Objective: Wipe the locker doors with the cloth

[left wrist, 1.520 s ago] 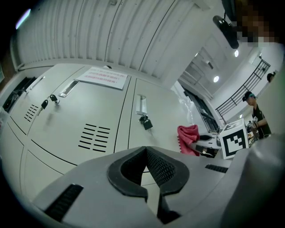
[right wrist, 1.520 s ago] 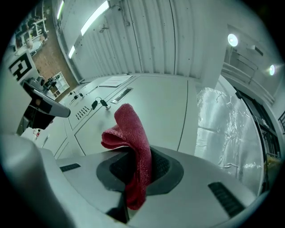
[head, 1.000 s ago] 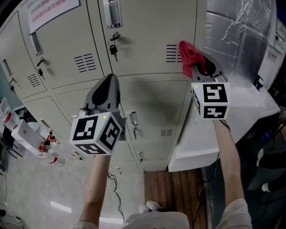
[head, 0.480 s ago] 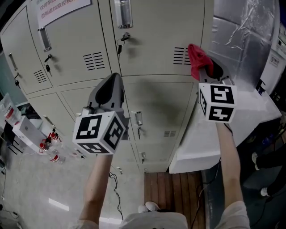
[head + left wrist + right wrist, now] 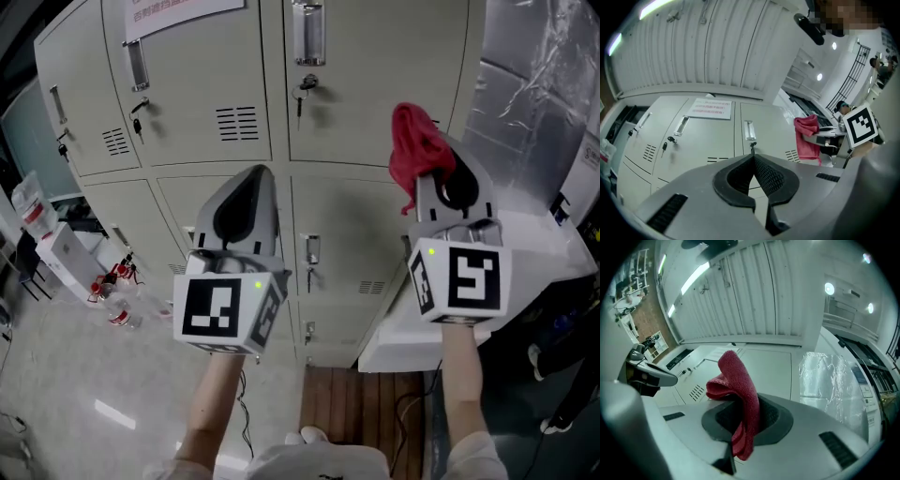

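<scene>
A bank of beige locker doors (image 5: pixel 375 66) fills the wall ahead, with handles, keys and vent slots. My right gripper (image 5: pixel 441 169) is shut on a red cloth (image 5: pixel 417 145), which bunches above its tip in front of the upper right door. In the right gripper view the red cloth (image 5: pixel 740 394) hangs folded between the jaws. My left gripper (image 5: pixel 246 183) is held up left of it, shut with nothing in it, before the lower doors. Its closed jaws meet in the left gripper view, where the red cloth (image 5: pixel 806 138) shows at the right.
A paper notice (image 5: pixel 178 9) is stuck on the upper left door. A white box and bottles (image 5: pixel 103 295) lie on the floor at the left. A plastic-wrapped unit (image 5: pixel 544 103) and a white ledge (image 5: pixel 394 328) stand at the right. Wooden boards (image 5: pixel 361 408) lie below.
Both grippers have risen along the lockers and the view has tilted up. The red cloth now sits beside the upper right door, nearer the key.
</scene>
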Motion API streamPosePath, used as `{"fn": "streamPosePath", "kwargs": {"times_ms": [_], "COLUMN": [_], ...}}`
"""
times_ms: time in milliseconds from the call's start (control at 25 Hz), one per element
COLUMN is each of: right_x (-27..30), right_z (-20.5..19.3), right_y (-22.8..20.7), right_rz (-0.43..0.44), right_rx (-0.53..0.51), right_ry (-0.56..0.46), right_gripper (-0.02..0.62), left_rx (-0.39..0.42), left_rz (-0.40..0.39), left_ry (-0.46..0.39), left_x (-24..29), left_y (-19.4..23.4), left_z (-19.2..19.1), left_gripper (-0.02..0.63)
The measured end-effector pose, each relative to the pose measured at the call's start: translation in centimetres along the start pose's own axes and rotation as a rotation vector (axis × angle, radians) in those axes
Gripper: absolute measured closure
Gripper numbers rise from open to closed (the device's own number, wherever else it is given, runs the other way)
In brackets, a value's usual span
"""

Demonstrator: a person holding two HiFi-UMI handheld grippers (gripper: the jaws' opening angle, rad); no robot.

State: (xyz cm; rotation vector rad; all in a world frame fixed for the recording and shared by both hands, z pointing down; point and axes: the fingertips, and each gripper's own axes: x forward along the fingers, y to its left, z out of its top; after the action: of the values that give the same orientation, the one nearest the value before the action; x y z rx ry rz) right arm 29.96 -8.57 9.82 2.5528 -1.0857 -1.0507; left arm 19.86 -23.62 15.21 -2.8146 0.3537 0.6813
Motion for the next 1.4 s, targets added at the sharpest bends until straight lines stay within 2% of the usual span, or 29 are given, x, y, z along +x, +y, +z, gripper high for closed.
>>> {"fn": "streamPosePath", "kwargs": {"times_ms": [120, 320, 560, 680, 920, 1240, 1400], "right_x": [-1.6, -5.6, -10.1, -12.2, -14.8, -15.3, -15.3], "right_z": [0.8, -0.3, -3.7, -6.0, -9.2, -9.1, -9.2], "right_y": [2.4, 6.9, 12.6, 13.7, 16.5, 17.4, 17.5], "right_rz": [-0.002, -0.015, 0.062, 0.06, 0.133, 0.159, 0.159], "right_rx": [0.052, 0.105, 0.15, 0.146, 0.239, 0.271, 0.278], "right_ry": [-0.048, -0.077, -0.015, 0.046, 0.133, 0.135, 0.141], "right_gripper": [0.569, 0.569, 0.569, 0.568, 0.568, 0.568, 0.568], "left_rx": [0.034, 0.034, 0.003, -0.028, -0.039, -0.006, -0.025], "left_rz": [0.02, 0.043, 0.097, 0.092, 0.152, 0.165, 0.172], "left_ry": [0.007, -0.007, 0.057, 0.072, 0.114, 0.136, 0.131], "left_x": [-2.2, -6.3, -11.0, -12.4, -15.2, -16.0, -16.2], "left_y": [-0.4, -1.4, -2.1, -2.9, -3.3, -3.1, -2.9], "left_z": [-0.5, -1.6, -5.4, -6.9, -9.5, -9.9, -9.8], "left_gripper": [0.59, 0.59, 0.591, 0.591, 0.59, 0.591, 0.589]}}
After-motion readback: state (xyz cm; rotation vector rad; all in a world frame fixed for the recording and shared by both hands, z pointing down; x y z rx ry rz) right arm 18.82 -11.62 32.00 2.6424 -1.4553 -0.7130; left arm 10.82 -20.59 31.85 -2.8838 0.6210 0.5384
